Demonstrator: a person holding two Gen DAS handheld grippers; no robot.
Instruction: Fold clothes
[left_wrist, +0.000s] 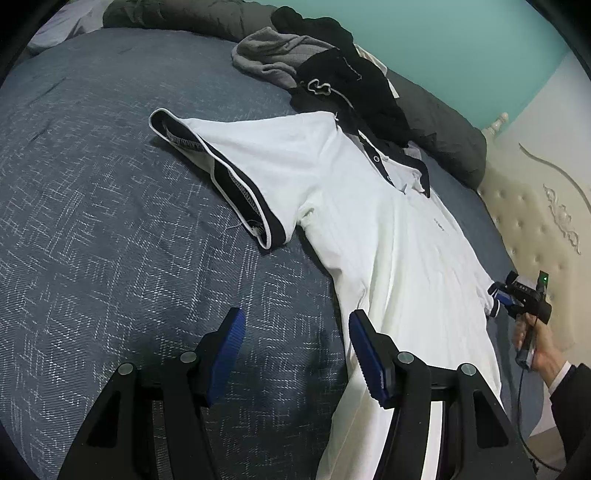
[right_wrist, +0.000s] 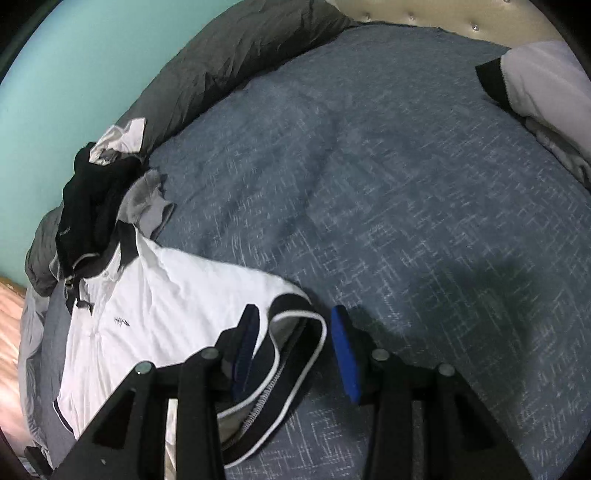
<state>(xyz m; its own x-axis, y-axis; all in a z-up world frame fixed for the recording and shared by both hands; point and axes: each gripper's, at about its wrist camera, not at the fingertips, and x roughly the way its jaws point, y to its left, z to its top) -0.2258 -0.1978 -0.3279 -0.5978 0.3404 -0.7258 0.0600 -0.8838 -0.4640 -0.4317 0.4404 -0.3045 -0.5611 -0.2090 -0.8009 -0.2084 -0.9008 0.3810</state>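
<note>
White polo shirt (left_wrist: 388, 221) flat on bed (left_wrist: 110, 221); left gripper (left_wrist: 295, 354) wide, empty; right gripper (right_wrist: 295, 354) apart around sleeve cuff (right_wrist: 295, 325)

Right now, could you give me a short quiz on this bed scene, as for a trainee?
1. True or false: the left gripper grips the shirt.
2. Which part of the shirt lies between the fingers of the right gripper? A) collar B) sleeve cuff C) hem
3. Fill in: the pile of clothes lies by the shirt's ____.

Key: 1 false, its jaws stand open over the bed; 2 B; 3 collar.
</note>
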